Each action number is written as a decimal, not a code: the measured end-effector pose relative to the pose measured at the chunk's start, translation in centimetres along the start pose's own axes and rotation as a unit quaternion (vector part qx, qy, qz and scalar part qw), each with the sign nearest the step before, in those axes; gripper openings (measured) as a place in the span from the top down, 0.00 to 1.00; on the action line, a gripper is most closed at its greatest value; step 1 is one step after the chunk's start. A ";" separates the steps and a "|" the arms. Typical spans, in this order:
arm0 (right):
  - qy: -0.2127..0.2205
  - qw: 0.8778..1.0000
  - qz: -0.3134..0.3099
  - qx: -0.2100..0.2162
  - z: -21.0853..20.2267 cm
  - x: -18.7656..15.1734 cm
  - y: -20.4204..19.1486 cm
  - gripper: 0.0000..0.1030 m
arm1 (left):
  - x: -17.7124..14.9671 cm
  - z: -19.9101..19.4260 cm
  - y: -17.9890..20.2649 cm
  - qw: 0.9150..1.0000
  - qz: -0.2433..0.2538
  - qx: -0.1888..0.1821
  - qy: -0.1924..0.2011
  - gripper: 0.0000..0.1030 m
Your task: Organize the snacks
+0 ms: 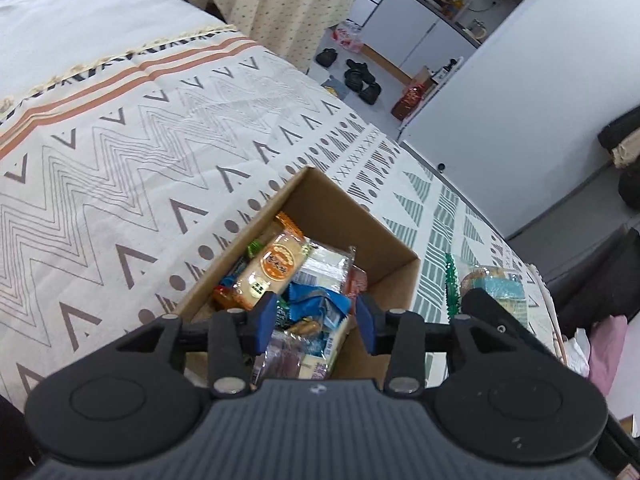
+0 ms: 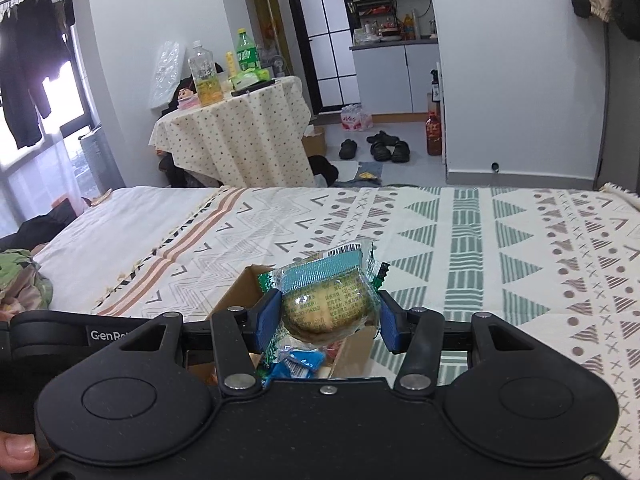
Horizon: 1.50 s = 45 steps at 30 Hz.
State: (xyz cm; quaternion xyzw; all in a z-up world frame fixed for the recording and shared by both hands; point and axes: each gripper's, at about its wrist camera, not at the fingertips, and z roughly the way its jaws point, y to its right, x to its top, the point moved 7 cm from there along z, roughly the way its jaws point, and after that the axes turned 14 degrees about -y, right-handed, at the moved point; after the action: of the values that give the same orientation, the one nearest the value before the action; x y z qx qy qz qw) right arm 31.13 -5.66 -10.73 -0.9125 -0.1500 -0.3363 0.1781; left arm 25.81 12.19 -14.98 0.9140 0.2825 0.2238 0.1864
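Note:
A brown cardboard box point(image 1: 394, 276) stands on the patterned bedspread and holds several snack packs, with an orange-labelled cracker pack point(image 1: 272, 268) on top and a crumpled blue wrapper point(image 1: 316, 300) below it. My left gripper point(image 1: 316, 320) hovers open and empty over the box's near end. My right gripper point(image 2: 328, 316) is shut on a clear wrapped pastry with a teal band point(image 2: 324, 300) and holds it above the box point(image 2: 240, 292). The pastry and right gripper also show at the right in the left wrist view point(image 1: 492, 284).
The bedspread point(image 1: 120, 160) stretches left and beyond the box. Past the bed's far edge stand a small table with a dotted cloth and bottles point(image 2: 236, 128), shoes on the floor point(image 2: 376, 148) and a white wall point(image 1: 500, 120).

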 end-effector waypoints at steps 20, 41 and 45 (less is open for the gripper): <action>-0.022 0.999 0.029 -0.002 2.3 1.0 0.4 0.09 | 1.4 0.8 -1.3 0.999 -0.020 0.043 0.019 0.12; -0.030 0.990 0.133 -0.020 -5.7 -1.4 5.7 0.00 | -1.4 -3.3 3.8 0.992 0.088 0.085 -0.020 0.00; -0.022 0.990 0.137 -0.018 -7.4 -1.6 6.1 0.00 | -2.2 -4.7 4.7 0.991 0.102 0.084 -0.017 0.00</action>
State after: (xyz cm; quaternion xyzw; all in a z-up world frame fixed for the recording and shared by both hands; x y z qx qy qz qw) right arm 28.22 -14.51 -7.90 -0.9349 -0.0216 -0.2909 0.2023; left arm 23.83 8.29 -9.55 0.9543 0.2021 0.2012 0.0896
